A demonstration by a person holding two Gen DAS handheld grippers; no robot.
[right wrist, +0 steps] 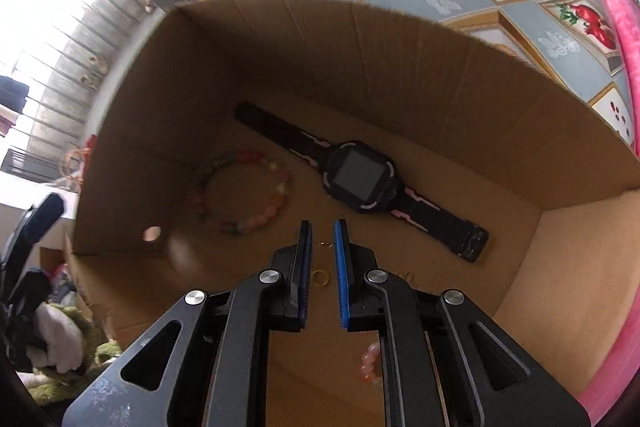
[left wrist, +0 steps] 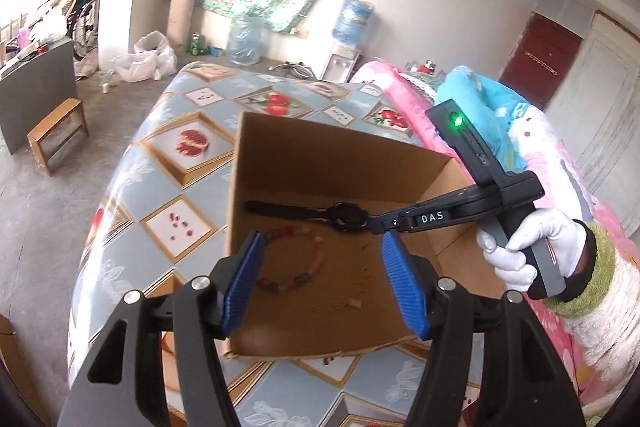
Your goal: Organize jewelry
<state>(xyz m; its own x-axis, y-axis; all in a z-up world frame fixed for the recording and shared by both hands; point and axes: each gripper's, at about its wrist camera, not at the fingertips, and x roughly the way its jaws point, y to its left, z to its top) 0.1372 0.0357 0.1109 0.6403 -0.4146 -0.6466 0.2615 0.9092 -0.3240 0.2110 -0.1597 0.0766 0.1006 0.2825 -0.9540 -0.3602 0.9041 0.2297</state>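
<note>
Inside the open cardboard box (right wrist: 460, 99) on the fruit-patterned table (left wrist: 192, 147), a black watch (right wrist: 358, 177) lies flat with its strap stretched out straight — in the right wrist view its long axis runs from the box's far left corner down toward the near right wall, face up. Left of the watch a beaded bracelet (right wrist: 244, 193) lies in a loose ring, and nearer than the watch a small gold ring (right wrist: 321, 278) sits on the box floor, seen through the narrow slit of the right gripper (right wrist: 323, 227), whose blue pads are nearly together with nothing visibly pinched. The left gripper (left wrist: 322, 247) hangs over the box's near edge with its jaws well apart and empty — a thin chain-like piece (left wrist: 352, 303), somewhat blurred, lies on the floor beneath it.
</note>
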